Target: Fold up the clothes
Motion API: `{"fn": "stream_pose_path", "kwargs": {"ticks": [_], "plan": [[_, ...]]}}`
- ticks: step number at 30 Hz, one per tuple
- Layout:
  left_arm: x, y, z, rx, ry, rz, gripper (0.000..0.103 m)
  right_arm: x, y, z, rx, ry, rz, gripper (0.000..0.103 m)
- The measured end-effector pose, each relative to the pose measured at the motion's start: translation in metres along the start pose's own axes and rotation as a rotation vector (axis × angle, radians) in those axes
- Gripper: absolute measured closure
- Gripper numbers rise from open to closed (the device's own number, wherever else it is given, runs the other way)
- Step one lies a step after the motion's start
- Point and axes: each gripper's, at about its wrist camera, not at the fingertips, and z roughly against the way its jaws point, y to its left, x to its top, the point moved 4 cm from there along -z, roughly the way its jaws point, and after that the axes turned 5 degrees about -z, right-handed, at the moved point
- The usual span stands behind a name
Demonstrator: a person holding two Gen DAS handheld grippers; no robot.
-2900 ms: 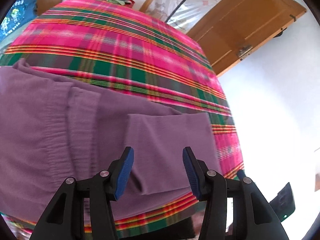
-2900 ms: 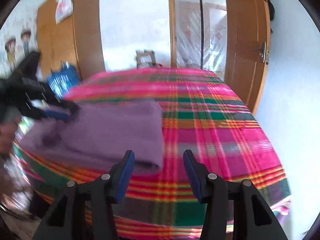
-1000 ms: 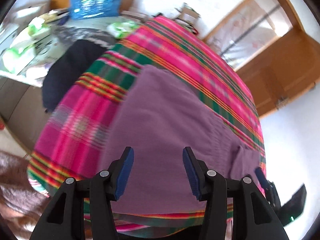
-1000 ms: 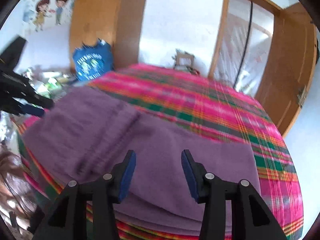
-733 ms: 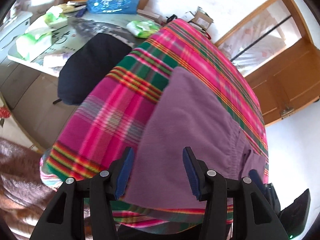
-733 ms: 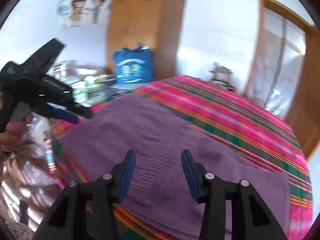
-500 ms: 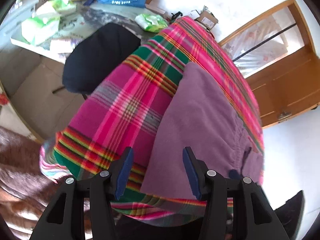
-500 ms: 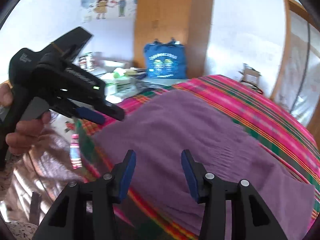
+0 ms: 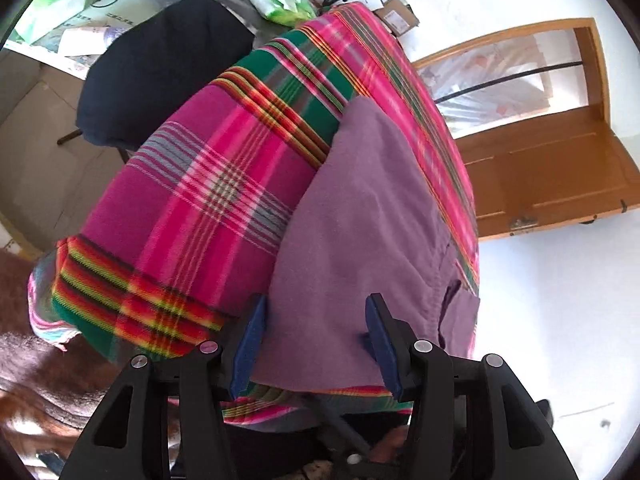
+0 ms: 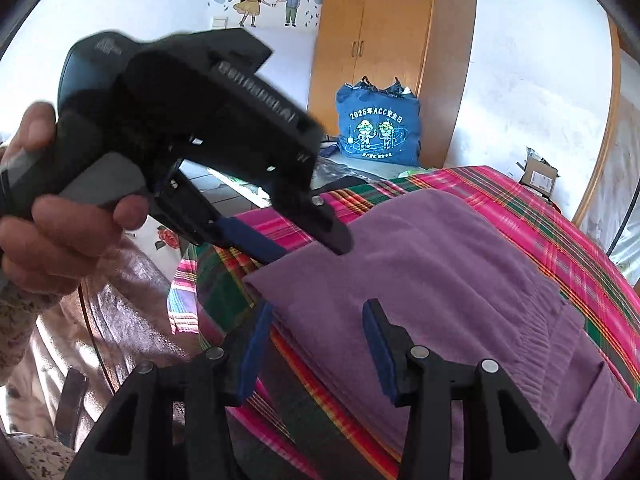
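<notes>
A purple garment [image 9: 368, 216] lies flat along the near side of a bed covered by a pink and green plaid blanket [image 9: 192, 184]. My left gripper [image 9: 316, 340] is open, and the garment's near left corner lies between its blue pads without being pressed. In the right wrist view a hand [image 10: 60, 232] holds that left gripper [image 10: 310, 250] just over the same corner. My right gripper [image 10: 318, 332] is open too, low over the near edge of the garment [image 10: 440, 272], a short way right of the left one.
A dark chair [image 9: 160, 60] and a cluttered desk [image 9: 80, 12] stand beyond the bed's left end. A blue bag [image 10: 378, 124] leans against a wooden wardrobe [image 10: 396, 32]. A wooden door [image 9: 540, 168] stands open at the far right. A cardboard box [image 10: 540, 176] sits behind the bed.
Both grippers have swept left along the garment to its left end and sunk lower. The left gripper now looms large in the right wrist view. Neither pair of jaws has changed its opening.
</notes>
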Motion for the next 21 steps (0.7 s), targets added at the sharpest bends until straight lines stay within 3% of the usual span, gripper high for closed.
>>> {"fn": "stream_pose_path", "kwargs": {"ticks": [8, 21], "plan": [[0.002, -0.007, 0.007, -0.105, 0.026, 0.04, 0.05, 0.003, 0.013, -0.008, 0.017, 0.005, 0.04, 0.048], [0.008, -0.003, 0.011, -0.129, 0.049, 0.066, 0.05, 0.016, 0.021, -0.034, -0.167, -0.018, 0.111, 0.048]]}}
